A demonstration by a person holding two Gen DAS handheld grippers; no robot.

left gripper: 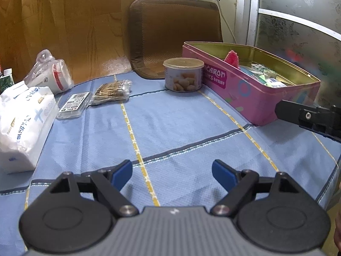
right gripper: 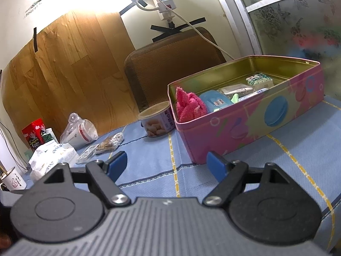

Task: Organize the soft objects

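A pink tin box [left gripper: 264, 106] [right gripper: 245, 125] stands open on the blue cloth at the right. A pink fluffy towel [right gripper: 188, 106] [left gripper: 232, 58] leans in its near-left corner, beside a blue case [right gripper: 215, 101] and small packets [right gripper: 259, 80]. A white tissue pack [left gripper: 23, 125] [right gripper: 51, 159] lies at the left. My left gripper [left gripper: 172, 176] is open and empty, low over the cloth. My right gripper [right gripper: 166, 164] is open and empty, in front of the tin's near corner; one of its fingers [left gripper: 298, 114] shows at the right of the left wrist view.
A round can [left gripper: 183, 74] [right gripper: 155, 119] stands by the tin's left end. A bag of cotton swabs [left gripper: 111, 92], a flat clear case [left gripper: 73, 105] and a bagged cup [left gripper: 52, 73] lie further left. A brown chair back [left gripper: 174, 36] stands behind the table.
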